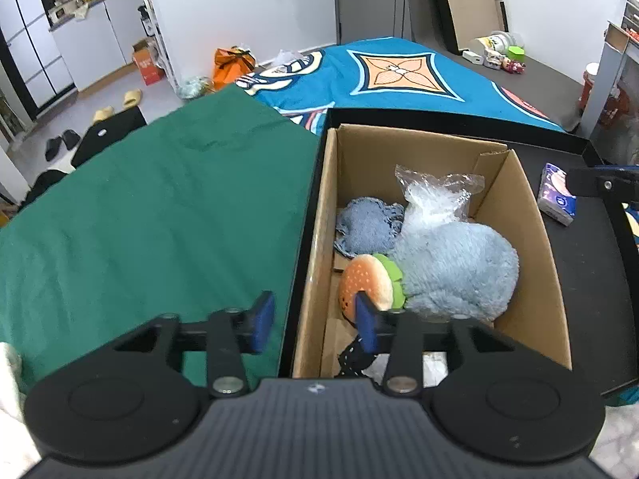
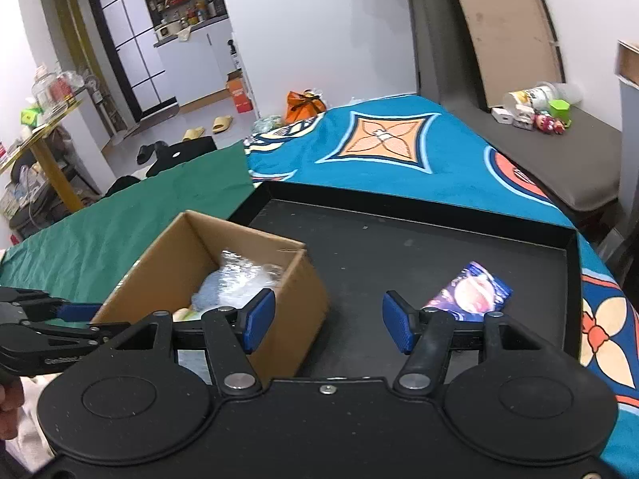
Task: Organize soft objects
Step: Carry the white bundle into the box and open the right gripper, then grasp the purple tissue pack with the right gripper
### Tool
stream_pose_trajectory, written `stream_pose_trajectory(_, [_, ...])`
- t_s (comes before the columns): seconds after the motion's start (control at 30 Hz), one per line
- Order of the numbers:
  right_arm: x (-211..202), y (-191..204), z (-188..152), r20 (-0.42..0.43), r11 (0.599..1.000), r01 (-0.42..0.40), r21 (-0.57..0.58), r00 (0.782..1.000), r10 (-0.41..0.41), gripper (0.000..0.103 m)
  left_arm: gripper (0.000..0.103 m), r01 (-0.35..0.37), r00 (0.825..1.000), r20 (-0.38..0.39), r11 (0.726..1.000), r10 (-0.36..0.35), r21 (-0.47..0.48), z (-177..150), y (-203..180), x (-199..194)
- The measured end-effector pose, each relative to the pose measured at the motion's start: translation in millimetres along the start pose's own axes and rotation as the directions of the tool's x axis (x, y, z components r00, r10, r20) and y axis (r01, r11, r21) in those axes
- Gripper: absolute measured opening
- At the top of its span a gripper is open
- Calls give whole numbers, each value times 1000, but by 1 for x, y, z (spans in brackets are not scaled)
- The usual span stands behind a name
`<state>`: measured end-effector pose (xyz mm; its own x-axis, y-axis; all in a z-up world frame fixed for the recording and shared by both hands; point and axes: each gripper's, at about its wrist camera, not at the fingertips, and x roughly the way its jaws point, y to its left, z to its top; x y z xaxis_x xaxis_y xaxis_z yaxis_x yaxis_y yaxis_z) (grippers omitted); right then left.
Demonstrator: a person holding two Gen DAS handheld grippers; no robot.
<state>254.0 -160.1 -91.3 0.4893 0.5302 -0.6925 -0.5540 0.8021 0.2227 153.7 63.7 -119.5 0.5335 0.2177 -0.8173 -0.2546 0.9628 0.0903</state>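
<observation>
An open cardboard box (image 1: 519, 215) stands on a black tray (image 1: 579, 279). It holds a fluffy light-blue plush (image 1: 455, 267), a burger plush (image 1: 365, 279), a blue knitted cloth (image 1: 367, 227) and a crumpled clear plastic bag (image 1: 435, 195). My left gripper (image 1: 315, 321) is open over the box's left wall, empty, its right finger just in front of the burger plush. My right gripper (image 2: 328, 323) is open and empty above the tray (image 2: 399, 247), straddling the near right corner of the box (image 2: 159, 255). A purple tissue pack (image 2: 471, 293) lies on the tray just beyond its right finger.
A green cloth (image 1: 159, 207) covers the surface left of the tray, and a blue patterned blanket (image 1: 399, 76) lies behind it. A dark dotted item (image 1: 353, 355) lies at the box's near end. The tray has a raised rim. Slippers and bags are on the floor beyond.
</observation>
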Motion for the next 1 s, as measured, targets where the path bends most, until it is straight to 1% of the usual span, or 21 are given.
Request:
stream_pose_trajectory(0.1, [2,-13,-4,3,1000,7,17,1000,-7,60,55,-22,1000,3,1000,22,5,2,-4,1])
stream_pose_trajectory(0.17, [4,-22,-7,5,999,11,34,1000,-11,61,56,-33,999,-1,999,33,2,3,-6,2])
stream_pose_trajectory(0.3, [6,-37,-12,17,998,17,63,1000,-18,66,59,-49,999,-1,999,49,12,5,-10,4])
stream_pose_trajectory(0.57, [21,-63,-16,-4,997,38,59,999,-38,66,64,-83,997,-3,996,83,30,9,-17,9])
stream_pose_trajectory(0.77, [40,-82,-23,-37,995,77,70,997,-75,66,65,-91,996,-13,995,91,39,13,-23,17])
stream_pose_trajectory(0.87, [50,-91,-27,-60,992,95,79,994,-90,61,65,-94,995,-16,995,95,41,13,-25,20])
stream_pose_trajectory(0.93, [56,-95,-30,-73,990,110,84,992,-104,47,65,-94,995,-18,995,95,44,13,-25,22])
stream_pose_trajectory(0.97, [59,-98,-31,-82,989,118,84,990,-111,44,65,-95,995,-20,994,96,47,13,-26,23])
stream_pose_trajectory(1.0, [62,-101,-32,-94,988,127,86,988,-119,37,65,-96,995,-22,994,98,49,13,-26,24])
